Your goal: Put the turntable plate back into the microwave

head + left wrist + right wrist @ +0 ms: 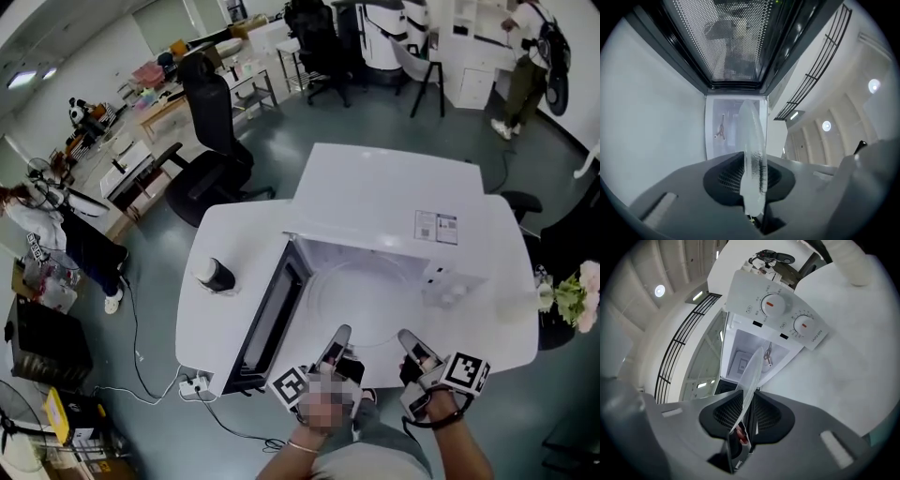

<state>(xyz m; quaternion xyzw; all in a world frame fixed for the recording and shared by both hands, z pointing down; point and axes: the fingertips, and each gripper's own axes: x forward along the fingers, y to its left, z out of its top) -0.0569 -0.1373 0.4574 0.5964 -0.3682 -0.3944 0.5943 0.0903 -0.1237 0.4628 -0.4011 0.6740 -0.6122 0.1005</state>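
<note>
The clear glass turntable plate (367,292) hangs level in front of the open white microwave (389,211), with its far part inside the cavity mouth. My left gripper (336,343) is shut on the plate's near-left rim and my right gripper (413,345) on its near-right rim. In the left gripper view the plate (753,154) stands edge-on between the jaws of the left gripper (753,190), and the roller ring (721,127) lies on the cavity floor beyond. In the right gripper view the plate (752,373) is pinched in the right gripper (746,414), below the control panel (780,310).
The microwave door (270,319) is swung open to the left. A black cup (217,276) stands on the white table (230,239) left of it. A power strip (195,382) lies at the table's front-left corner. Flowers (574,298) are at the right edge, and office chairs stand behind.
</note>
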